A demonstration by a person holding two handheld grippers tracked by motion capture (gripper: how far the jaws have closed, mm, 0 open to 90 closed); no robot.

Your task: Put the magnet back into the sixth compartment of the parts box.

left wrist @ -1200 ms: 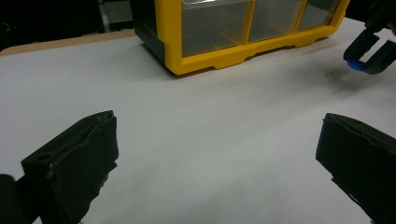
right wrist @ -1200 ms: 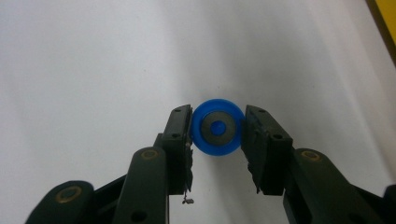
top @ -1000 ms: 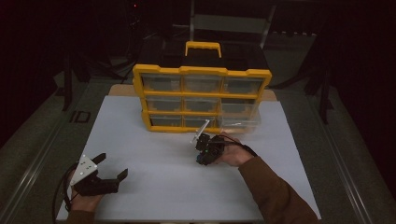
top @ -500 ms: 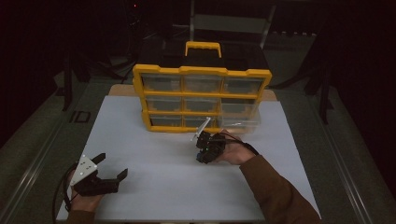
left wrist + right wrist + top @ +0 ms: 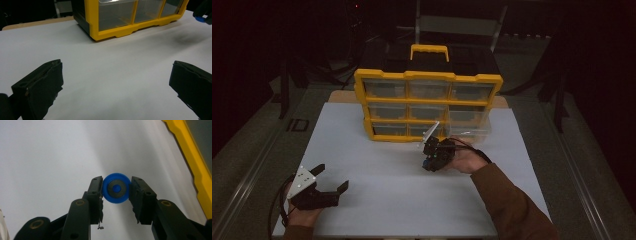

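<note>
In the high view, the right gripper (image 5: pixel 430 161) is seen at mid-table just near of the yellow drawer organizer (image 5: pixel 428 102), whose lower right clear drawer (image 5: pixel 468 131) is pulled out, while the left gripper (image 5: pixel 328 186) is held at the near left edge of the white table (image 5: pixel 377 170). In the left gripper view, the jaws are spread wide over bare table with nothing between them, the organizer lying far ahead. In the right gripper view, a blue round wheel (image 5: pixel 116 188) is clamped between both pads above the table.

No legible text, label, brand or number on the yellow drawer organizer (image 5: pixel 428 102), a dim mark on the floor (image 5: pixel 298 125) left of the bench (image 5: pixel 377 175), possibly letters, too blurred to read
</note>
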